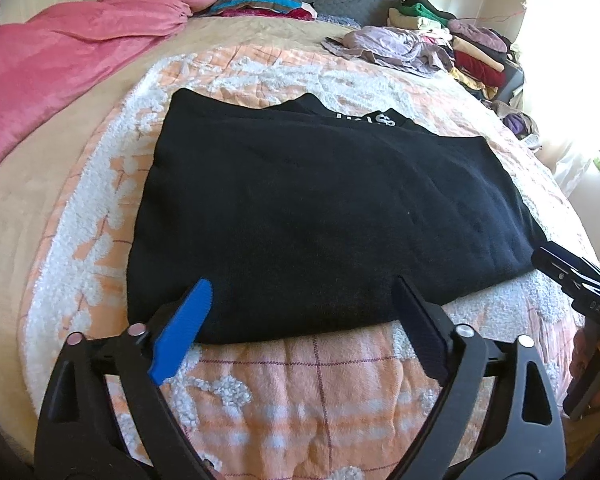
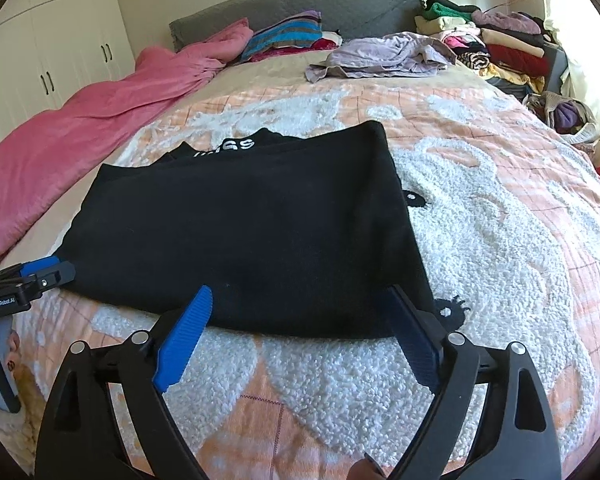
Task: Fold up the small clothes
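Note:
A black garment (image 1: pixel 320 208) with white lettering at its far edge lies folded flat on the orange and white blanket (image 1: pixel 300 384); it also shows in the right wrist view (image 2: pixel 252 232). My left gripper (image 1: pixel 302 292) is open, its blue fingers spread at the garment's near left edge, empty. My right gripper (image 2: pixel 300 300) is open at the garment's near right edge, empty. The right gripper shows at the right edge of the left wrist view (image 1: pixel 572 276). The left gripper shows at the left edge of the right wrist view (image 2: pixel 40 272).
A pink blanket (image 2: pixel 100 120) lies along the bed's left side. A crumpled lilac garment (image 2: pixel 384 56) and stacks of folded clothes (image 2: pixel 500 44) sit at the far right. Striped pillows (image 2: pixel 288 34) lean on the grey headboard (image 2: pixel 300 4). White wardrobes (image 2: pixel 52 40) stand left.

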Demonstrator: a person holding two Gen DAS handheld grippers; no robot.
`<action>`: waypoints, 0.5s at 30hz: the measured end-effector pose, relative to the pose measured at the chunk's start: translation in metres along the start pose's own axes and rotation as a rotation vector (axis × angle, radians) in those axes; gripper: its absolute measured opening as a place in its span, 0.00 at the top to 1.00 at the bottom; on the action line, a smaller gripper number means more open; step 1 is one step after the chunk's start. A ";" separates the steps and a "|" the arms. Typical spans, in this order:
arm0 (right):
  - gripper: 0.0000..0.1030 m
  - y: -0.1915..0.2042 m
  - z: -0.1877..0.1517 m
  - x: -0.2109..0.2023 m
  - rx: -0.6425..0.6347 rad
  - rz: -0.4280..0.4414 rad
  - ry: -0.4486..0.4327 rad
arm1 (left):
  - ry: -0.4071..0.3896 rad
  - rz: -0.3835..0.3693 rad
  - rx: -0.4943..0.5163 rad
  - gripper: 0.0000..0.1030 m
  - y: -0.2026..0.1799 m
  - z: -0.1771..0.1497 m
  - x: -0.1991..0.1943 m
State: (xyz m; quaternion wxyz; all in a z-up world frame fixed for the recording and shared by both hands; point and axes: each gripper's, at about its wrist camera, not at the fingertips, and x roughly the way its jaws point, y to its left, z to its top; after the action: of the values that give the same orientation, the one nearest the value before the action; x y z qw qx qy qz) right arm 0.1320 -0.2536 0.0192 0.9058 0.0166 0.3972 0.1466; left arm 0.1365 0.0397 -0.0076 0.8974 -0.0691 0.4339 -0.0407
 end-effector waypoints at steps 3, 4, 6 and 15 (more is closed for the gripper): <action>0.08 0.000 0.001 -0.005 0.002 -0.007 -0.013 | -0.006 0.005 0.007 0.13 -0.002 0.000 -0.004; 0.08 0.000 0.001 -0.006 0.001 -0.007 -0.017 | -0.008 0.009 0.013 0.12 -0.003 0.000 -0.005; 0.08 0.000 0.001 -0.009 -0.002 -0.011 -0.022 | -0.012 0.013 0.019 0.11 -0.005 0.000 -0.007; 0.05 0.005 -0.001 -0.018 -0.023 -0.036 -0.040 | -0.019 0.023 0.041 0.09 -0.011 0.000 -0.016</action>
State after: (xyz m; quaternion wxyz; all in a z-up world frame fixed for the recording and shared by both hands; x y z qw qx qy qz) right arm 0.1183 -0.2543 0.0319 0.9162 0.0019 0.3775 0.1343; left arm 0.1264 0.0309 0.0060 0.9032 -0.0464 0.4250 -0.0386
